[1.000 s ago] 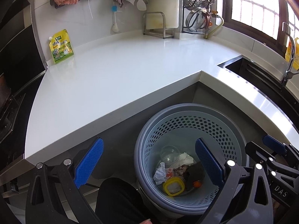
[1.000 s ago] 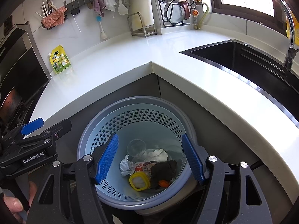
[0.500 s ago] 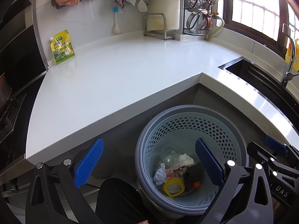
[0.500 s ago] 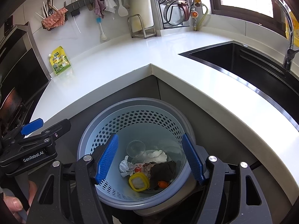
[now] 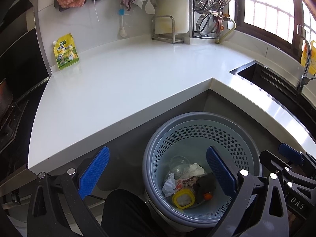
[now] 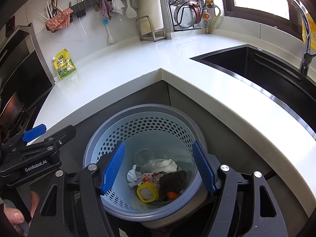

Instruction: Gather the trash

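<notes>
A blue-grey perforated trash basket [image 5: 246, 138] [image 6: 138, 114] stands on the floor below the corner of the white counter. Inside lie a clear plastic cup [image 6: 144, 158], crumpled white tissues [image 6: 166, 164], a yellow-rimmed lid [image 6: 147, 192], a printed wrapper [image 6: 152, 177], a dark rag [image 6: 173, 179] and a small orange piece [image 6: 171, 195]. My right gripper [image 6: 158, 169] hangs open over the basket with nothing between its blue pads. My left gripper [image 5: 158, 173] is open too, spanning the basket's left rim, and holds nothing.
The white countertop [image 5: 122, 90] wraps around the corner. A yellow-green pouch [image 5: 66, 51] leans on the back wall. A black sink [image 6: 256, 67] with a faucet [image 6: 305, 39] lies right. A rack with lids [image 5: 213, 9] stands at the back; a stove is at far left.
</notes>
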`<action>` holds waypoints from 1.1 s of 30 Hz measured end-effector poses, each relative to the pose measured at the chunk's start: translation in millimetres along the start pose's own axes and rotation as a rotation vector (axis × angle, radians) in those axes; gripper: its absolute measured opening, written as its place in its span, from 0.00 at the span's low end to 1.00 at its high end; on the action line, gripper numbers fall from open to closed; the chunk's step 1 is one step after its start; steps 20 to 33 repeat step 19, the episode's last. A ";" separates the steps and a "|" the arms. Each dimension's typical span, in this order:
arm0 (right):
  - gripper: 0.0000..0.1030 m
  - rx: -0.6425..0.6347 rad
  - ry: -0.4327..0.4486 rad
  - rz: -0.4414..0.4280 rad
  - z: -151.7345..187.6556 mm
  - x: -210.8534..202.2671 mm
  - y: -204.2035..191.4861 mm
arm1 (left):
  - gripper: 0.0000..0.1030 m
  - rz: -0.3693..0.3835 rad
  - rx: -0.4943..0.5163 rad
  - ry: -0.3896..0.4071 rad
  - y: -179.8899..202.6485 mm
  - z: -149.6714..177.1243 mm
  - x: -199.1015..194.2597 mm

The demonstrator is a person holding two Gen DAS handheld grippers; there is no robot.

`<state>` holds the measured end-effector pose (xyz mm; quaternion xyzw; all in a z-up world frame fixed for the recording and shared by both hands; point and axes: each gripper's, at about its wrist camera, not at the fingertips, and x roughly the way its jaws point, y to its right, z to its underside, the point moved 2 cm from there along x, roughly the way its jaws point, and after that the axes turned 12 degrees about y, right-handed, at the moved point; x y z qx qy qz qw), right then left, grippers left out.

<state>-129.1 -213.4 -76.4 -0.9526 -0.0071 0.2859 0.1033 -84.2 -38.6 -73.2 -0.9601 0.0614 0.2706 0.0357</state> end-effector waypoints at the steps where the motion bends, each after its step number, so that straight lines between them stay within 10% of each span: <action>1: 0.66 0.000 0.000 0.000 0.1 0.0 0.1 | 0.94 0.002 -0.001 0.000 0.2 0.1 -0.2; 33: 0.66 0.000 0.005 -0.002 -2.7 -3.0 -0.5 | 0.94 0.001 -0.007 -0.001 2.0 -0.3 -1.9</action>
